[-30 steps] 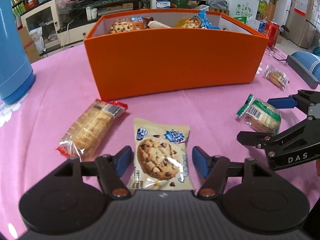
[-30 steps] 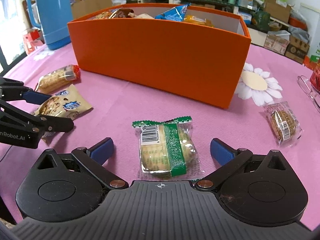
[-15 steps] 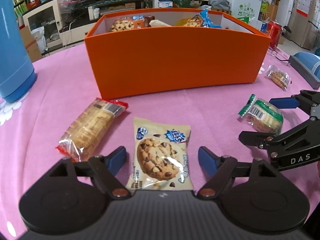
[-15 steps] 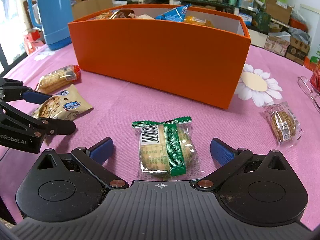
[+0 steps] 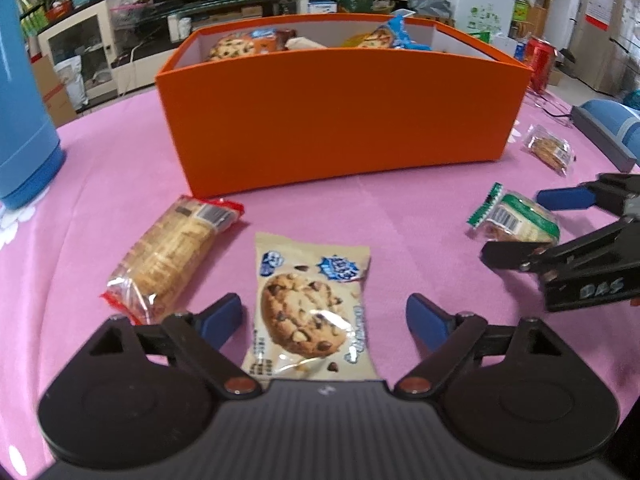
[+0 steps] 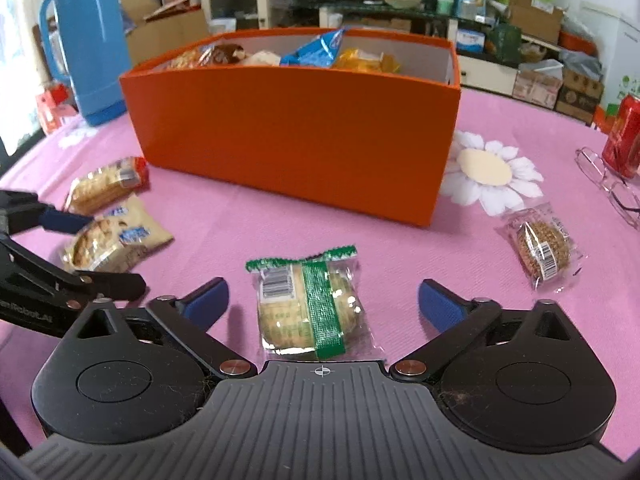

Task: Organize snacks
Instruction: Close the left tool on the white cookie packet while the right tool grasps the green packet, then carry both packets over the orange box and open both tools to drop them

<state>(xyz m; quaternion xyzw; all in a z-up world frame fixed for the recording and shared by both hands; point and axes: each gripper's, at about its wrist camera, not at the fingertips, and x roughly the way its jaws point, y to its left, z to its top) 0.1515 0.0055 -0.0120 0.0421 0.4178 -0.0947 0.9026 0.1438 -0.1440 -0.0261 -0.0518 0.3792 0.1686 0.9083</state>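
Snacks: a chocolate-chip cookie packet point(image 5: 310, 304) is straddled untouched by the opening left gripper point(image 5: 322, 316); the closing right gripper point(image 6: 322, 300), lettered "DAS", straddles a green-banded biscuit packet point(image 6: 308, 308), ungripped, before the orange box point(image 6: 296, 128).

Blue thermos point(image 6: 90, 40), red soda can point(image 6: 622, 136), eyeglasses point(image 6: 612, 188), pink daisy-print tablecloth point(image 6: 400, 240)
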